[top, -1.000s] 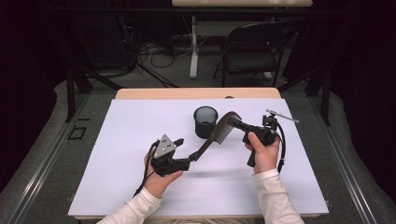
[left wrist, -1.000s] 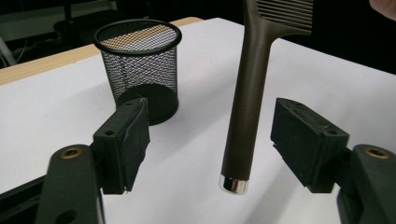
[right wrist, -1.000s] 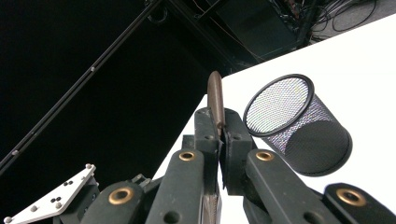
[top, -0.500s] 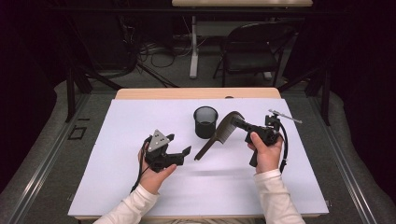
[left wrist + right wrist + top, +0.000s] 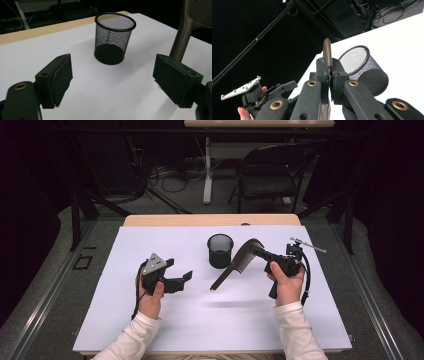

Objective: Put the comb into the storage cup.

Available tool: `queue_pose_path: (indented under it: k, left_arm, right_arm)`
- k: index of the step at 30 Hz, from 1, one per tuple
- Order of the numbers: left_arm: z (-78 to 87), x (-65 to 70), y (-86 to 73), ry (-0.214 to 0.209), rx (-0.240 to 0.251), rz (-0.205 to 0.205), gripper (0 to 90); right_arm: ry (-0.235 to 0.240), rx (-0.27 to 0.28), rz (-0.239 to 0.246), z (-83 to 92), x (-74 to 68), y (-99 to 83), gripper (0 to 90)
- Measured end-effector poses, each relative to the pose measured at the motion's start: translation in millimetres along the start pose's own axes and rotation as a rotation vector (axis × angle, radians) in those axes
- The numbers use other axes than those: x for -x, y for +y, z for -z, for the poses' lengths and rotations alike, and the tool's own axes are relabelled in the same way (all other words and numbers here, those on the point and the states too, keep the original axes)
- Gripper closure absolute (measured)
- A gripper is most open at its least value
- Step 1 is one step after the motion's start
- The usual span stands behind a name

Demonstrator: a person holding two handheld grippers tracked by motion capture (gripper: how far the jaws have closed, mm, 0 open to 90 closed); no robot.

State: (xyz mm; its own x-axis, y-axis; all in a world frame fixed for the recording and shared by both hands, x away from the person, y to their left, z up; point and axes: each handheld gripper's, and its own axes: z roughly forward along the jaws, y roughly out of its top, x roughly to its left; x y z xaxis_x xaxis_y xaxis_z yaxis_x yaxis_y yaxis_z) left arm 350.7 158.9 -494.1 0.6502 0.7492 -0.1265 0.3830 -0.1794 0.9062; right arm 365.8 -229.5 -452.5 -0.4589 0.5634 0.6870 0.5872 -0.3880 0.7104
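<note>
Comb gripped on the right, mesh cup waiting in the middle

The right gripper (image 5: 270,255) had its jaws closed on the broad end of a dark brown plastic comb (image 5: 234,265), held in the air just beside the black wire-mesh cup (image 5: 220,250) standing upright on the white table cover (image 5: 150,330); the left gripper (image 5: 182,279) hung with jaws wide apart, holding nothing. I judged the comb wanted tipping upright over the rim before release. Counted: one comb, one cup, two grippers
</note>
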Motion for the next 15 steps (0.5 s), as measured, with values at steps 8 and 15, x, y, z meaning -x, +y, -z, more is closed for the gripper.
queue_pose_path:
  k: [8,15]
  left_arm:
    - [6.6,-17.3,-1.6,-0.005,0.004,-0.035,16.2]
    - [10.3,-27.8,-3.5,0.002,0.011,-0.042,16.2]
  right_arm:
    - [-0.006,0.012,0.013,2.9,-0.2,0.7,87.6]
    - [-0.008,0.016,0.022,5.3,-0.1,1.4,87.6]
